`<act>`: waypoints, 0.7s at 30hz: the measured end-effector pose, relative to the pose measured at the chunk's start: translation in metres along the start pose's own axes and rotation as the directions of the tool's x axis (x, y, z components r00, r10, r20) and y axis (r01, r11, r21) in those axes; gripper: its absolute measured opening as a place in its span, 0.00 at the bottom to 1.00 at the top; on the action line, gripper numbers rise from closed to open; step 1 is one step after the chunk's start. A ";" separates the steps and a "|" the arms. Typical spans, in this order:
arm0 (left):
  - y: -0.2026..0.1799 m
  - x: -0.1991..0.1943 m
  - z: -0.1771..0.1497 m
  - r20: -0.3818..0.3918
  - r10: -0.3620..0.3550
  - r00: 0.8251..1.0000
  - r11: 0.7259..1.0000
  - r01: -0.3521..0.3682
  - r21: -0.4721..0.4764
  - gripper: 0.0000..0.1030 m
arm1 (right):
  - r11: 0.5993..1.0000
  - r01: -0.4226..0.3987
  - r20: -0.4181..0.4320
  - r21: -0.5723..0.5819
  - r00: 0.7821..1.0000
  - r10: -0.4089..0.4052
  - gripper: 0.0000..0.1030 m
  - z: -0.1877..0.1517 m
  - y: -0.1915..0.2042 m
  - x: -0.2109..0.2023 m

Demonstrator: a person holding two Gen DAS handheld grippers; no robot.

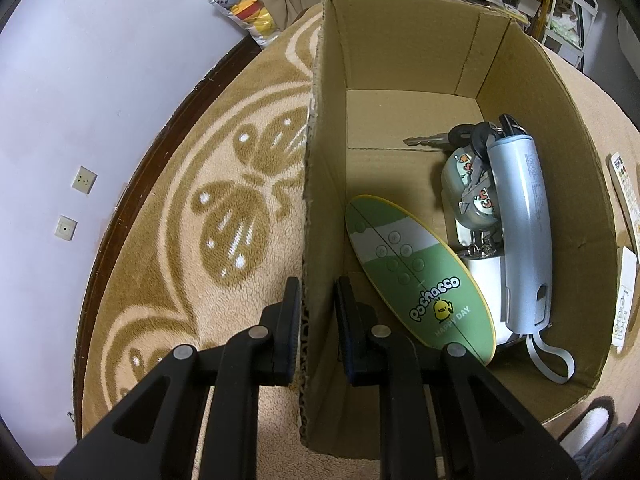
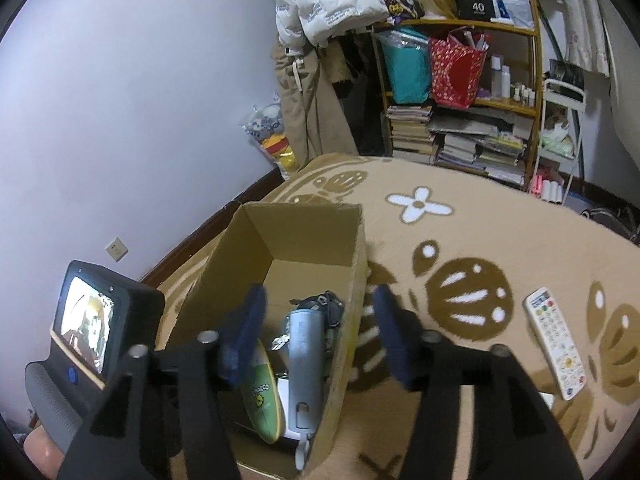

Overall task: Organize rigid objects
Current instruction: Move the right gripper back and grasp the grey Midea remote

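- The left hand-held gripper (image 1: 318, 300) straddles the near left wall of an open cardboard box (image 1: 532, 92), one finger outside and one inside; the fingers stand narrow about the wall, and whether the pads press it cannot be told.
- Just ahead and to the right of that gripper, inside the box, lies a green oval fan (image 1: 416, 276) printed "pochacco".
- Further right in the box, a pale blue power bank (image 1: 520, 224) leans along the right wall over a white item; a bunch of keys (image 1: 460, 140) sits at its far end.
- The right hand-held gripper (image 2: 316, 328) hangs spread wide and empty above the box's right wall, its left finger over the box interior and its right finger over the patterned brown blanket (image 2: 500, 224).
- To the right of that gripper, a white remote control (image 2: 556, 342) lies on the blanket, well outside the box.
- The left gripper's camera body with its small screen (image 2: 90, 324) shows at the right wrist view's left.
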State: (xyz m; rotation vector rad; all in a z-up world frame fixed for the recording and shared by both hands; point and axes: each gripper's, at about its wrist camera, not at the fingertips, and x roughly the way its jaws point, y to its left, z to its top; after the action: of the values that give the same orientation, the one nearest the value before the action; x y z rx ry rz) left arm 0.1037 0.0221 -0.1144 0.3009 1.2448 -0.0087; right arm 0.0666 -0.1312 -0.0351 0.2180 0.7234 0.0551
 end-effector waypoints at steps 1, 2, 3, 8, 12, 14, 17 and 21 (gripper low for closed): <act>0.000 0.000 0.000 0.000 0.001 1.000 1.000 -0.001 0.001 0.17 | 1.000 0.007 0.002 0.000 1.000 -0.007 0.76 0.000 -0.002 -0.002; 0.000 0.000 0.000 0.000 0.001 1.000 1.000 -0.001 0.001 0.17 | 1.000 0.016 0.003 0.001 1.000 -0.016 0.87 0.000 -0.003 -0.005; 0.000 0.000 0.000 0.000 0.001 1.000 1.000 -0.001 0.001 0.17 | 1.000 0.031 0.009 0.002 0.999 -0.031 0.92 0.001 -0.005 -0.008; 0.000 0.000 0.000 0.000 0.001 1.000 1.000 -0.001 0.000 0.17 | 0.995 0.096 0.025 -0.001 0.995 -0.096 1.00 -0.001 -0.019 -0.021; -0.001 0.000 -0.001 0.001 0.003 1.000 1.000 -0.003 0.003 0.17 | 0.989 0.146 0.003 0.022 0.989 -0.146 1.00 -0.004 -0.034 -0.022; -0.001 0.000 -0.001 0.000 0.001 1.000 1.000 -0.001 0.002 0.17 | 0.986 0.165 -0.010 0.039 0.986 -0.165 1.00 -0.008 -0.046 -0.023; -0.001 0.000 -0.001 0.000 0.002 1.000 1.000 -0.002 0.002 0.17 | 0.978 0.203 -0.034 0.057 0.979 -0.201 1.00 -0.017 -0.061 -0.022; -0.001 0.000 -0.001 0.000 0.002 1.000 1.000 -0.002 0.002 0.17 | 0.968 0.236 -0.062 0.080 0.971 -0.232 1.00 -0.031 -0.076 -0.022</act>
State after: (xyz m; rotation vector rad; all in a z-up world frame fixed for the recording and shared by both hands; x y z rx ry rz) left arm 0.1028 0.0216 -0.1152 0.3041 1.2442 -0.0079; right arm 0.0272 -0.2025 -0.0596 0.2136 0.8000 -0.1970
